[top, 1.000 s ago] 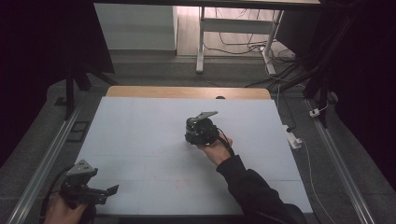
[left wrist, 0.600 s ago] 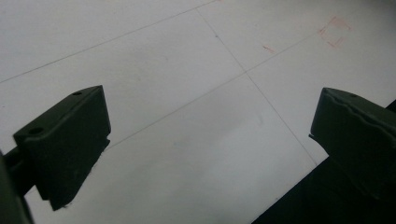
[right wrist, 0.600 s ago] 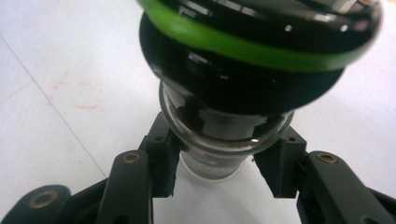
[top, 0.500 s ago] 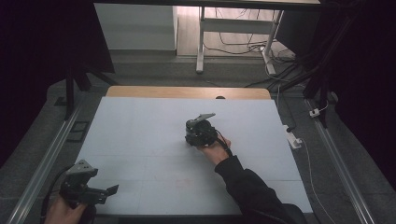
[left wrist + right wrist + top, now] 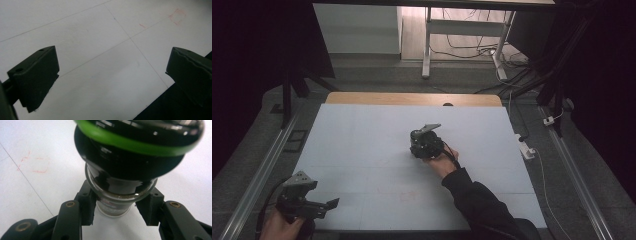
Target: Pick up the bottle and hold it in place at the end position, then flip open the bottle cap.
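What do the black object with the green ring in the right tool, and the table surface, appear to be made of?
Black object: apparently glossy dark glass or plastic, judging by sharp highlights; its clear lower part looks like glass. Green ring: smooth, possibly rubber or plastic. Table surface: matte white sheet with thin lines, probably paper or laminate.

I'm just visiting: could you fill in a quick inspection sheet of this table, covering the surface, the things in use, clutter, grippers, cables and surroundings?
Surface: pale table top with thin lines and faint red marks.
Job's things: glass bottle, dark inside, black cap with a green ring.
Clutter: nothing seen.
Grippers: right gripper shut on the bottle's body; left gripper open, nothing between its jaws, at the near left corner.
Cables: loose cables on the floor beyond the table; white cable along the right side.
Surroundings: dark room, white frame legs behind.
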`<state>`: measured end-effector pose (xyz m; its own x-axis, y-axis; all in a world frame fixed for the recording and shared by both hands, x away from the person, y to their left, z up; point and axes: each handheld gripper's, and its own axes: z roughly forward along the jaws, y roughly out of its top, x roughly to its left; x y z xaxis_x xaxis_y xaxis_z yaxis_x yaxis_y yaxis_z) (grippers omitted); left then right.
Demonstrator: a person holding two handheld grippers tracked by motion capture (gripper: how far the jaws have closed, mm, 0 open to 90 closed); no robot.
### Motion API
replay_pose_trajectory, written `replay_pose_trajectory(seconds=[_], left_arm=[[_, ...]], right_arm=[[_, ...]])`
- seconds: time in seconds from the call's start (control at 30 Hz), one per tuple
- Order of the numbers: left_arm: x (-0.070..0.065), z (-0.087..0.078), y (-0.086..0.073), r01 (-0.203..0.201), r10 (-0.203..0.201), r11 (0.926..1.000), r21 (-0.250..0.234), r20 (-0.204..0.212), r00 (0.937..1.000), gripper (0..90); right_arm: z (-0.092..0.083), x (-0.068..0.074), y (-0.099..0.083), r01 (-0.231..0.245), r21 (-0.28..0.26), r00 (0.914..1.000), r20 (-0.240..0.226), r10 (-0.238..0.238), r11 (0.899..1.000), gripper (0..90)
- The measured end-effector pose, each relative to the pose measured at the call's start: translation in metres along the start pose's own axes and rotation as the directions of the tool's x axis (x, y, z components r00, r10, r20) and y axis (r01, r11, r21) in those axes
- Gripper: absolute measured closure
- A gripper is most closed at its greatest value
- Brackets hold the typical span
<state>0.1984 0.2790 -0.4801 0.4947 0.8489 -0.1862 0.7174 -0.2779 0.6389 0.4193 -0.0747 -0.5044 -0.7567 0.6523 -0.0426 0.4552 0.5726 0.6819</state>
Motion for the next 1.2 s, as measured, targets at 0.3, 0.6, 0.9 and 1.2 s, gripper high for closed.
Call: replay_pose_trajectory(seconds=[0.3, 0.6, 0.9, 1.2], left_arm=[[0.001, -0.001, 0.001, 0.001, -0.001, 0.9998, -0.02, 0.018, 0.9998, 0.0], [0.003, 0.001, 0.004, -0.017, 0.019, 0.9989, -0.043, 0.041, 0.999, 0.0], [0.002, 0.004, 0.01, -0.065, 0.072, 0.9945, -0.083, 0.09, 0.9933, 0.0], [-0.006, 0.014, 0.027, -0.101, 0.111, 0.9889, -0.11, 0.097, 0.989, 0.0]], right_arm=[[0.0, -0.001, -0.001, 0.011, -0.008, 0.9999, -0.011, -0.011, 1.0, 52.7], [0.0, -0.002, -0.001, 0.013, -0.008, 0.9998, -0.013, -0.013, 1.0, 52.7], [0.0, -0.002, -0.001, 0.015, -0.004, 0.9998, -0.016, -0.015, 1.0, 52.7], [0.0, -0.002, -0.001, 0.015, -0.006, 0.9997, -0.018, -0.015, 1.0, 52.7]])
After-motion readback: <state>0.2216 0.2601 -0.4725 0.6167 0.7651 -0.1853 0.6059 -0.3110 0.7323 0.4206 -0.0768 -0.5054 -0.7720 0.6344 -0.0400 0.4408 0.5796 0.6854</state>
